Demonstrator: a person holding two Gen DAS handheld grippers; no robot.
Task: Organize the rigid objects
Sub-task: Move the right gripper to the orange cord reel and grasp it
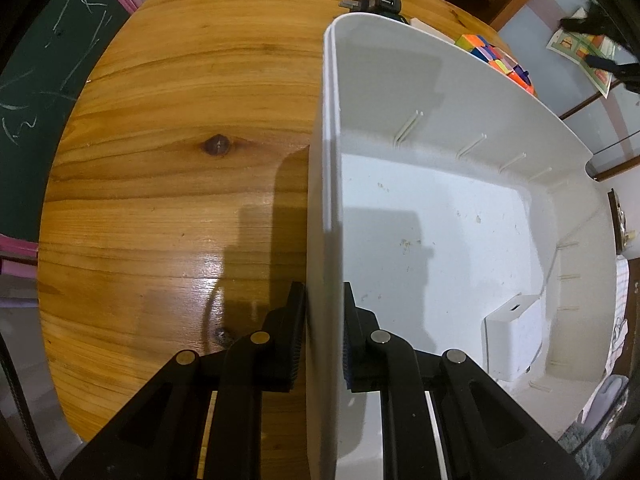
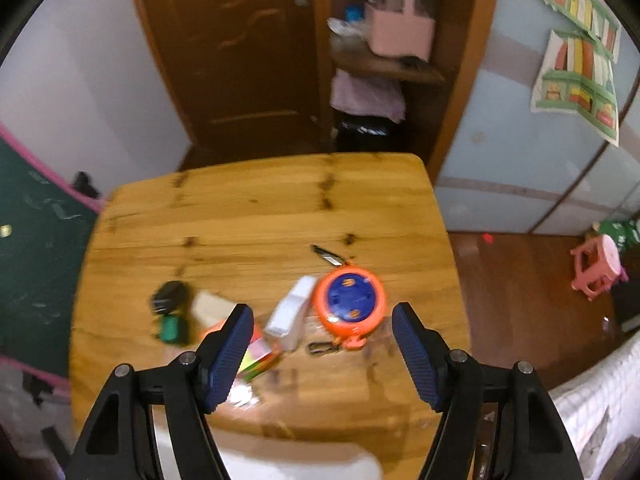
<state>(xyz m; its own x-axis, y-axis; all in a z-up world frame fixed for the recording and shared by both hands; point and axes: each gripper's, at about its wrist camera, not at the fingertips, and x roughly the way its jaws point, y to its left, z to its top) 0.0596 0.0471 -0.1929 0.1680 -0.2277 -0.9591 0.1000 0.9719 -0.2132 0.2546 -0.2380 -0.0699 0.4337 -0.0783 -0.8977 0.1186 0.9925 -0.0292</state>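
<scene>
My left gripper (image 1: 323, 312) is shut on the near left wall of a white plastic bin (image 1: 320, 168), one pad outside and one inside. A small white box (image 1: 514, 340) lies in the bin's right corner. Beyond the far rim sit a colourful cube (image 1: 498, 58) and a black plug adapter (image 1: 378, 2). My right gripper (image 2: 323, 332) hangs open and empty above the wooden table (image 2: 260, 208). Below it lie an orange and blue tape measure (image 2: 351, 306), a white block (image 2: 290, 312), a colourful cube (image 2: 260, 354), a beige block (image 2: 210, 308), a black adapter (image 2: 170, 296) and a green item (image 2: 170, 328). This view is blurred.
The bin's white rim (image 2: 280, 460) shows at the bottom of the right wrist view. A small dark tool (image 2: 328, 256) lies beyond the tape measure. A chalkboard (image 1: 44, 76) stands left of the table, a pink stool (image 2: 598, 268) on the floor to the right.
</scene>
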